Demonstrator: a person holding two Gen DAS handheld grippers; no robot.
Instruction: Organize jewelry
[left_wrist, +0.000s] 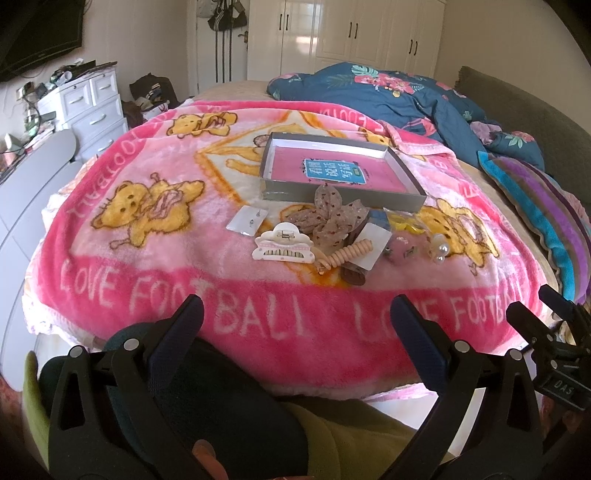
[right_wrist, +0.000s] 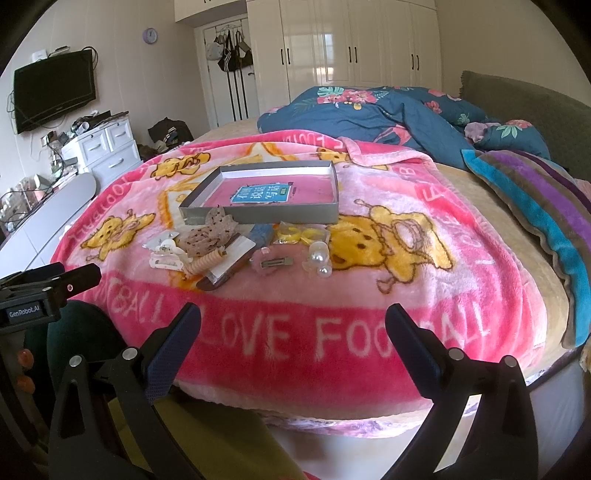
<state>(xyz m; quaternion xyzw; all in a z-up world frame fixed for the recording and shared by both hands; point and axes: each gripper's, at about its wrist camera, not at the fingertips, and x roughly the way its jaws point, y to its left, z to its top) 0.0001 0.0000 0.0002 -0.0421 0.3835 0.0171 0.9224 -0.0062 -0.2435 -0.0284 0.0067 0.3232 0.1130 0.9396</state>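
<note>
Claws (left_wrist: 295, 321) (right_wrist: 293, 325) spread empty, jewelry (right_wrist: 236, 251) before tray (right_wrist: 258, 214)

Both wrist views face the blanket (left_wrist: 155, 236) from its near edge.

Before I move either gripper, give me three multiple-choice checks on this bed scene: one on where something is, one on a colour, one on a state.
1. Where does the white hair claw lie?
A. inside the grey box
B. on the pink blanket, nearer the camera than the box
C. on the blue quilt

2. What colour is the label on the floor of the grey box?
A. blue
B. green
C. black

3. How do the two grippers stand?
A. both shut on hair clips
B. left open, right shut
C. both open and holding nothing

Answers:
1 B, the claw rests on the pink blanket in front of the box.
2 A, the label is blue with pale lettering.
3 C, the left gripper and right gripper have their jaws spread wide, with nothing between them.
</note>
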